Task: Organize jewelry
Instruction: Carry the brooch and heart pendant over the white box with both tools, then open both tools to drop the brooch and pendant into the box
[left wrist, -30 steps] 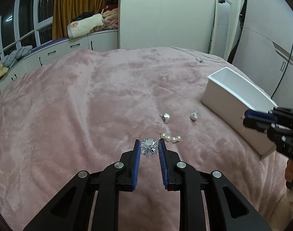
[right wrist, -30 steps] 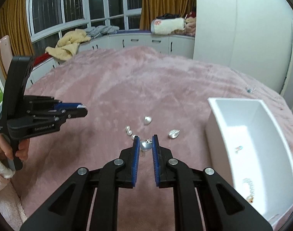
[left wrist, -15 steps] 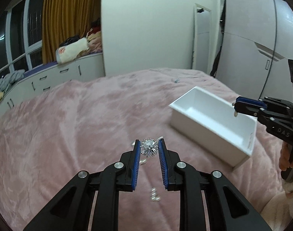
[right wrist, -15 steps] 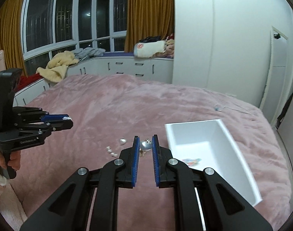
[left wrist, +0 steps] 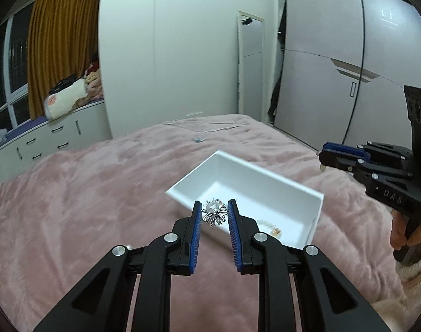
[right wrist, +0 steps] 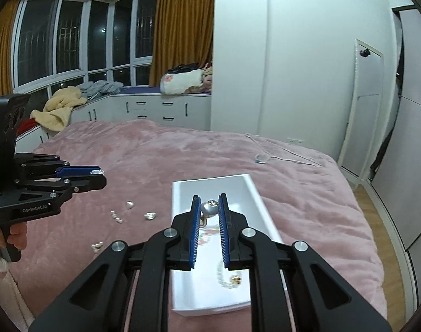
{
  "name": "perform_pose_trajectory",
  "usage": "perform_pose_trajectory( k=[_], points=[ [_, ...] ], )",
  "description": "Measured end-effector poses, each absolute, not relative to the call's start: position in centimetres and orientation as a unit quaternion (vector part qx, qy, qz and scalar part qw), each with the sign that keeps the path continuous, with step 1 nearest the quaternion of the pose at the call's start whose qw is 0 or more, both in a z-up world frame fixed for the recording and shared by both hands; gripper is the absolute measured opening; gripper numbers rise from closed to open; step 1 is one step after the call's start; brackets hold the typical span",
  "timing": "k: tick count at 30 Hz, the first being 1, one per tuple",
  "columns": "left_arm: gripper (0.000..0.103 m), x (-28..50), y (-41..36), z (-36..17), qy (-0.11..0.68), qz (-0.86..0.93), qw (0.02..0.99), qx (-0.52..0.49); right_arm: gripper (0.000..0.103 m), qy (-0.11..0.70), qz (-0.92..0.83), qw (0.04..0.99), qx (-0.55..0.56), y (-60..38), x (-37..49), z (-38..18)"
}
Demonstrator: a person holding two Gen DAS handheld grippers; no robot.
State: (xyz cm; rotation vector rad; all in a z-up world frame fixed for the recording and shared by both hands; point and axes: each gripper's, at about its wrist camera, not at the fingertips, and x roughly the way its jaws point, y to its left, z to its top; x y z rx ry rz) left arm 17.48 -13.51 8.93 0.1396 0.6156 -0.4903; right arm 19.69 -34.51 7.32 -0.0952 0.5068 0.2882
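My left gripper point(left wrist: 214, 212) is shut on a silver spiky brooch point(left wrist: 213, 213), held in the air near the white box point(left wrist: 316, 199) and its near left wall. My right gripper point(right wrist: 209, 207) is shut on a silver heart pendant point(right wrist: 207, 209) and hangs over the white box point(right wrist: 261, 202). A pearl strand with a gold clasp point(right wrist: 228, 278) and a small colourful piece lie inside the box. The right gripper point(left wrist: 322, 159) shows at the right of the left wrist view, the left gripper point(right wrist: 98, 173) at the left of the right wrist view.
Loose silver earrings point(right wrist: 150, 215) and small pearl pieces point(right wrist: 116, 217) lie on the pink blanket point(right wrist: 155, 152) left of the box. A white cable point(right wrist: 279, 156) lies at the bed's far side. Drawers, a wall and wardrobe doors surround the bed.
Both grippers have lifted off the blanket with their pieces and swung right to the white box. The right gripper now hangs over the box.
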Motion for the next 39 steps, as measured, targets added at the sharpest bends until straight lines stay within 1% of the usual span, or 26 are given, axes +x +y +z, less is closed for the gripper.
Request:
perform_pose_trajectory(
  k=[8,18,27,38,39],
  points=[
    [0.024,19.5,-19.3,8.5,0.301,-0.257,0.915,0.080,0.014,0.263,0.133,0.955,-0.038,-38.1,20.3,5.8],
    [0.024,23.7,-23.6,3.5,0.351,-0.257,0.896,0.088,0.014,0.311,0.134,0.940,-0.042,-39.7,23.3,1.3],
    [0.024,27.7,-23.6,-1.3,0.400,-0.240,0.882,0.064,0.014,0.344,0.146,0.927,-0.045,-39.2,26.6,-2.0],
    [0.024,29.5,-23.7,-2.7,0.409,-0.234,0.879,0.073,0.014,0.358,0.154,0.919,-0.058,-37.8,28.7,-3.8],
    [0.031,29.5,-23.8,-2.8,0.410,-0.230,0.879,0.074,0.015,0.357,0.149,0.920,-0.064,-37.7,28.7,-3.9]
  ],
)
